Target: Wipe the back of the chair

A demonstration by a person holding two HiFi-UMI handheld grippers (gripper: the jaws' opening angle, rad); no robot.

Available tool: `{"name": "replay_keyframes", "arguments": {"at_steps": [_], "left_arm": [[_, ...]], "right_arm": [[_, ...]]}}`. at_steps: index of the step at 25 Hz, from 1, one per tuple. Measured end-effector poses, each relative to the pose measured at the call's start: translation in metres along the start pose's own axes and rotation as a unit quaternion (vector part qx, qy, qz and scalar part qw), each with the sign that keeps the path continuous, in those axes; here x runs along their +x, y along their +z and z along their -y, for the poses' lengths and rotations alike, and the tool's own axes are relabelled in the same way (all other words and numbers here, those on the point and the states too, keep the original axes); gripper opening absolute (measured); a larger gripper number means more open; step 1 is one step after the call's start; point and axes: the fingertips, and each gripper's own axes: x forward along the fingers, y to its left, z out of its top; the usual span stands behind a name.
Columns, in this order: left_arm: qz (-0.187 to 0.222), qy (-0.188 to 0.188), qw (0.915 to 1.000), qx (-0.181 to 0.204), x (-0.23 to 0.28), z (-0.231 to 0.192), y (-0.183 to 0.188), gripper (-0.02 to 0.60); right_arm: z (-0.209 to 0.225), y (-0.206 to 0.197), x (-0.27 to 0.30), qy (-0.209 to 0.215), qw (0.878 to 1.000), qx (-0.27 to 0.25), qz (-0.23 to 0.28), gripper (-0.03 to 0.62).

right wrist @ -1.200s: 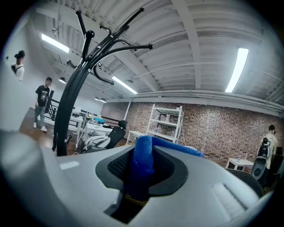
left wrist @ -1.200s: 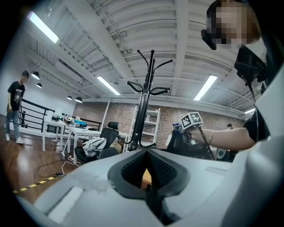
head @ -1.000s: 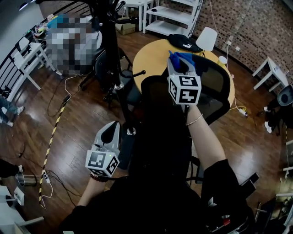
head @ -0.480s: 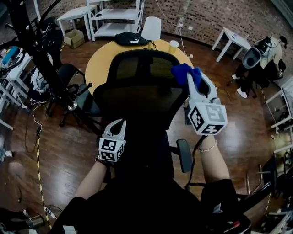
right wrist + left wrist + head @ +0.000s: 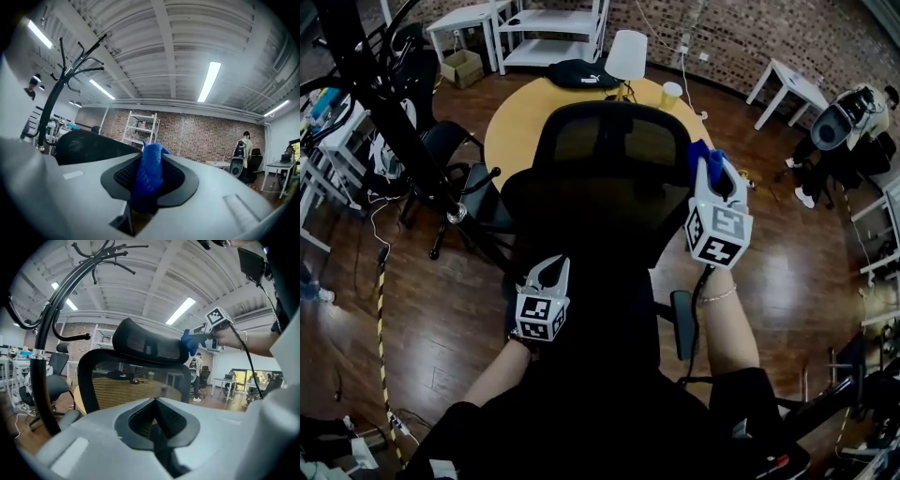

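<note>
Dark wooden floor (image 5: pixel 441 309) and a brick wall (image 5: pixel 722 37) frame the room I am working in. Right below my head view stands the black office chair (image 5: pixel 609 187), its mesh back turned towards me and the headrest (image 5: pixel 614 141) on top. A blue cloth (image 5: pixel 703 155) sits at the right end of that headrest; from the left gripper view the cloth (image 5: pixel 190 341) seems to touch the headrest's (image 5: pixel 150 345) corner. My right gripper (image 5: pixel 712 169) has its jaws clamped on this cloth, and in the right gripper view the blue fabric (image 5: pixel 150 173) stands up bunched between them. My left gripper (image 5: pixel 553 272) is lower, over the left part of the chair back, and its jaws are together with nothing between them; its own view looks up at the mesh back (image 5: pixel 136 380). Behind the chair is a round yellow desk (image 5: pixel 511 131) with a black bag (image 5: pixel 581 73) and a cup (image 5: pixel 672 92) on it. Farther back stands a white shelf (image 5: pixel 553 28), and a black coat stand (image 5: pixel 384 103) rises at the left.
</note>
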Motion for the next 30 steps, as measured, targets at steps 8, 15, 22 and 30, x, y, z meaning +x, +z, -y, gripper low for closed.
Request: {"name": "replay_keyframes", "arguments": {"at_steps": [8, 15, 22, 30], "left_arm": [[0.015, 0.040, 0.9989, -0.020, -0.031, -0.035, 0.006, 0.008], [0.021, 0.053, 0.9981, -0.022, -0.043, -0.051, 0.000, 0.008], [0.060, 0.067, 0.9959, -0.015, -0.065, -0.054, 0.030, 0.008], [0.071, 0.084, 0.9936, -0.027, -0.084, -0.067, 0.038, 0.008]], "right_arm": [[-0.054, -0.014, 0.035, 0.002, 1.000, -0.023, -0.019, 0.089], [-0.125, -0.017, 0.059, 0.080, 0.997, -0.008, -0.016, 0.089], [-0.201, -0.006, 0.061, 0.139, 0.990, -0.017, 0.008, 0.089], [-0.262, 0.011, 0.054, 0.183, 0.983, 0.003, 0.028, 0.089]]}}
